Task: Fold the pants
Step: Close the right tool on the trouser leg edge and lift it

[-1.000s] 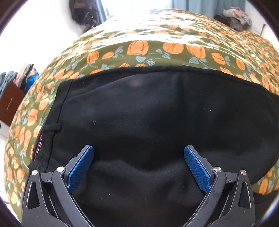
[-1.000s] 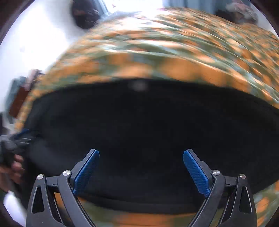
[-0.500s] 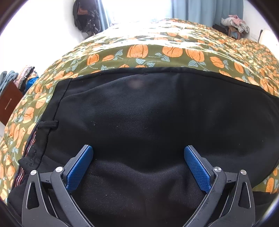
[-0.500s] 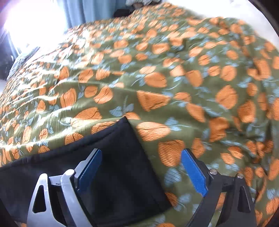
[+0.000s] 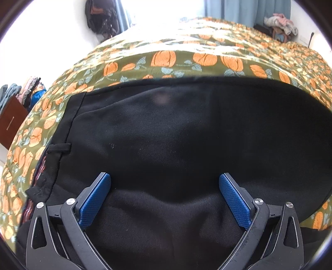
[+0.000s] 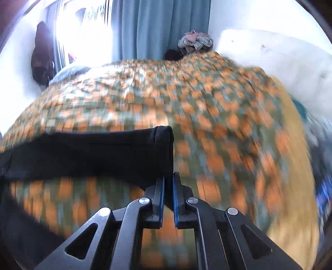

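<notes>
Black pants [image 5: 170, 141] lie flat on a bed with an olive cover printed with orange pumpkins [image 5: 186, 60]. The waistband with a belt loop is at the left. My left gripper [image 5: 165, 187] is open and empty, low over the pants near their near edge. In the right wrist view the pant leg end [image 6: 103, 153] is lifted off the cover [image 6: 217, 116]. My right gripper [image 6: 168, 182] is shut on the hem corner of the pants. This view is motion-blurred.
A brown cabinet with piled clothes [image 5: 12, 116] stands left of the bed. A dark bag [image 5: 101, 16] hangs on the wall by the window. Blue curtains [image 6: 157, 29] and a heap of clothes [image 6: 195, 41] are beyond the bed. A white headboard [image 6: 269, 54] is at the right.
My right gripper swung right to the leg end, closed on the hem corner and lifted it. My left gripper stayed open over the pants, barely moving.
</notes>
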{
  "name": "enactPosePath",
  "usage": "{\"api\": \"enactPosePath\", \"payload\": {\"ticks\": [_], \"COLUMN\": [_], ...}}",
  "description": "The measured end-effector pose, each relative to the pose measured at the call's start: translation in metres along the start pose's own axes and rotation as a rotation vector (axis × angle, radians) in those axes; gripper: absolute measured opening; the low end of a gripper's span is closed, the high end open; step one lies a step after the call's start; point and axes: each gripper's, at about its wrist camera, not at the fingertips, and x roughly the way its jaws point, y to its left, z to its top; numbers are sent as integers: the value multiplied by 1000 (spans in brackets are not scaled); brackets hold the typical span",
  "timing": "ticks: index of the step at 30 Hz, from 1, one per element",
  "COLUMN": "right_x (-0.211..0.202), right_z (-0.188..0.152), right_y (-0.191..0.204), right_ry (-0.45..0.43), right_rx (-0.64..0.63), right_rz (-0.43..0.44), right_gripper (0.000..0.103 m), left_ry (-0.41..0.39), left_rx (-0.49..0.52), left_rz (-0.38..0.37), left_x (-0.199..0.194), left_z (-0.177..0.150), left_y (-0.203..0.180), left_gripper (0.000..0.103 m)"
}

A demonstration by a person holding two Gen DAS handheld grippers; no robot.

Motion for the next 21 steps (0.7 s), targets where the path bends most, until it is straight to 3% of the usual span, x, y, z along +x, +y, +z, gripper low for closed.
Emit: {"api": "enactPosePath", "payload": {"ticks": [3,7,10,13,15,17,19,21], "right_x": [-11,-51,-78,-85,-70,-45,-21,-15], "right_z": [-78,-132,-140,-132,-124,-122,-122,-124], "right_y": [-14,-16,7,37,44,51,49,36], "right_ry": [163,179,120,50,43,72,118,87], "right_rx": [32,141,203,312,455,604,712,802], "right_rz": [-162,-151,-44,200,373,482,438,335], "right_gripper": [36,38,42,56,57,57,56,56], "left_ry": [56,44,34,24,20,11,-3,-13], "left_rx": [-12,-32,11,57,75,81,86,93], "left_rz": [-4,-91,-97,-85,-85,-88,-86,-79], "left_x": [-17,-53,-74,-90,-98,-106,-114,-117], "left_z": [1,-16,-38,-58,-67,-72,-77,-79], "left_y": [6,21,25,23,23,24,27,30], "left_gripper": [102,103,103,103,103,103,103,103]}}
